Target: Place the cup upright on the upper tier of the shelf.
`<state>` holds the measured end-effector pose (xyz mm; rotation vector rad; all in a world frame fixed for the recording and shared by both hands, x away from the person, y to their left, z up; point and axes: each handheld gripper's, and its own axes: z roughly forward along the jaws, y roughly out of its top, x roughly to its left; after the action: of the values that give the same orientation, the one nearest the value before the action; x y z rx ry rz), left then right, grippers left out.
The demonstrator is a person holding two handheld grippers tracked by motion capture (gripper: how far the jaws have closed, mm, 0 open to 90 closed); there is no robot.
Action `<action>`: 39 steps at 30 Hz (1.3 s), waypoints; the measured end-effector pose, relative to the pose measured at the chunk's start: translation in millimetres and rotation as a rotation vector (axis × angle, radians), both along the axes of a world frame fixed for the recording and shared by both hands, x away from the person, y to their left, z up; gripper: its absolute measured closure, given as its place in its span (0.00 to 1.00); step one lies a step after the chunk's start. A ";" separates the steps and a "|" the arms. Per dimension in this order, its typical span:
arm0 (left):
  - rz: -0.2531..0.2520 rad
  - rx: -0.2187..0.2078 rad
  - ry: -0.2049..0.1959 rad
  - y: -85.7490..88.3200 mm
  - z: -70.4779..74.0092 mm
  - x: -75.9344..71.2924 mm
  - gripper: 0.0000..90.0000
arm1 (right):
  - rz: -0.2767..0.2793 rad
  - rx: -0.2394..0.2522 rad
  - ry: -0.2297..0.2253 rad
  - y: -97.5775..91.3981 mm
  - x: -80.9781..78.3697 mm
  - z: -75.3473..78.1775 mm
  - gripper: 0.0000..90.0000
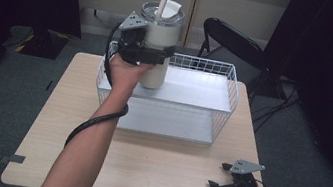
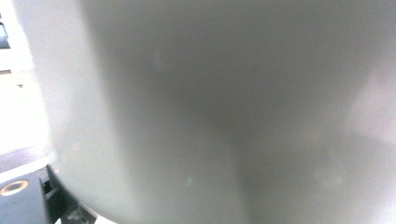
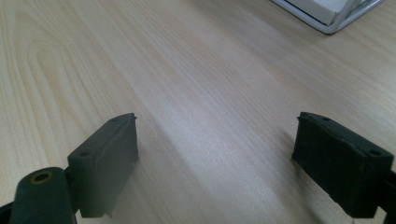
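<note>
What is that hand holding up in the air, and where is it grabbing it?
The left gripper holds a white tumbler with a straw, clamped around the middle of its body, above the wire basket. The right gripper holds nothing.

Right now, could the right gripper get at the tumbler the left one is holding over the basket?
Probably not easily: the right gripper rests open at the table's near corner, while the tumbler hangs beyond the wire basket, already clamped by the left gripper.

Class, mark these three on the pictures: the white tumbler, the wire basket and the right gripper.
white tumbler (image 1: 159,39): high view, upper body below the lid.
wire basket (image 1: 232,91): high view, right wire wall.
right gripper (image 1: 220,176): high view, midway between its open jaw tips.
</note>
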<state>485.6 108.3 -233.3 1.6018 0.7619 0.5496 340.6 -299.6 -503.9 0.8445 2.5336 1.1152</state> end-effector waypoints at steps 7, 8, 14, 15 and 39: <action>-0.004 0.003 -0.013 -7.9 1.0 4.1 0.07 | 0.000 0.000 0.000 0.0 0.0 0.0 0.14; -0.004 0.001 -0.011 -9.0 1.1 4.7 0.07 | 0.000 0.000 0.000 0.0 0.0 0.0 0.14; 0.002 0.007 -0.015 -13.9 -0.6 8.7 0.07 | 0.001 -0.001 0.001 0.0 -0.2 0.0 0.14; 0.004 0.008 -0.014 -14.7 -1.1 9.3 0.07 | 0.001 -0.001 0.001 0.0 -0.1 0.0 0.14; 0.002 0.031 -0.019 -32.2 -9.7 22.6 0.07 | 0.002 -0.003 0.001 -0.1 -1.0 0.0 0.14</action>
<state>508.2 76.2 -243.0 1.6223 0.7442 0.5805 339.6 -299.8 -503.9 0.8428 2.5370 1.1118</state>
